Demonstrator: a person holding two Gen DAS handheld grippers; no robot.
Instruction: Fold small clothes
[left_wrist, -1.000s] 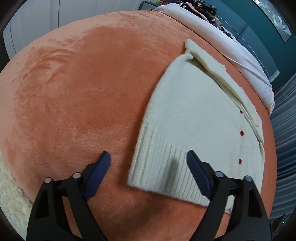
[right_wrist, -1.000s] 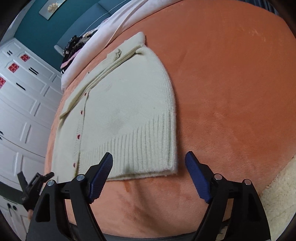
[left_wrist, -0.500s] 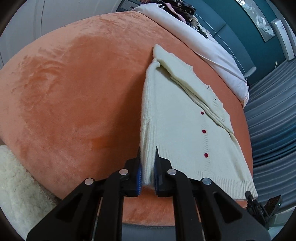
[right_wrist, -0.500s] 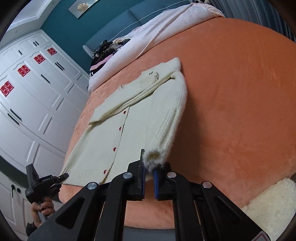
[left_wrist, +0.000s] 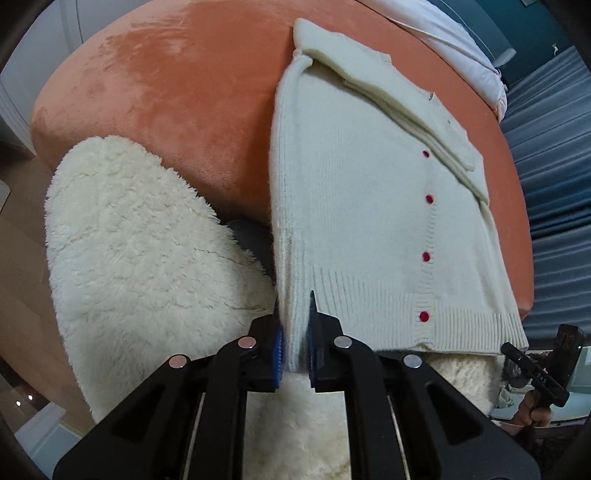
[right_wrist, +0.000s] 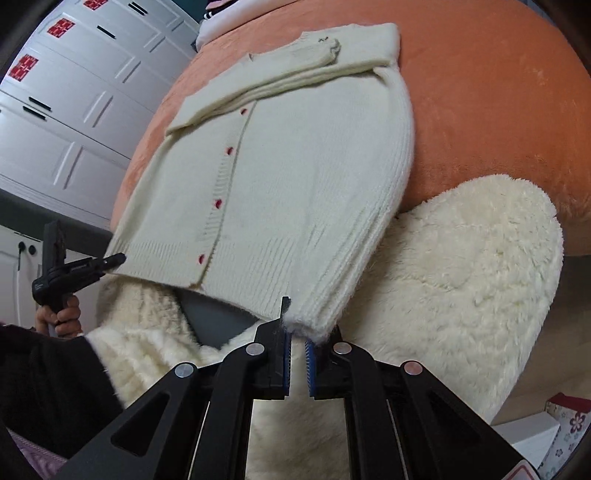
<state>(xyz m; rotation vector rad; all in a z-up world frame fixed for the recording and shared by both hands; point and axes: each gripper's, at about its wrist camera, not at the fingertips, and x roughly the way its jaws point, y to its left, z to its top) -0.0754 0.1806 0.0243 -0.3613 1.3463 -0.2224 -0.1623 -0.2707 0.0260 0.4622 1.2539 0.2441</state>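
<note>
A cream knit cardigan (left_wrist: 362, 206) with red buttons lies on an orange plush surface (left_wrist: 192, 92), sleeves folded across its chest. Its hem hangs off the near edge. My left gripper (left_wrist: 294, 339) is shut on the hem's left corner. My right gripper (right_wrist: 297, 341) is shut on the hem's right corner; the cardigan shows in the right wrist view (right_wrist: 295, 155) too. Each view shows the other gripper at the opposite hem corner: the right one (left_wrist: 535, 373) and the left one (right_wrist: 74, 273).
A fluffy white rug or cushion (left_wrist: 140, 240) lies below the near edge of the orange surface, also in the right wrist view (right_wrist: 461, 280). White bedding (left_wrist: 458, 40) lies at the far side. White cabinet doors (right_wrist: 74, 103) stand at the left. A floral box (right_wrist: 561, 435) sits bottom right.
Both grippers closed on the hem corners and have pulled the cardigan toward me, so the hem now hangs past the near edge over the fluffy rug.
</note>
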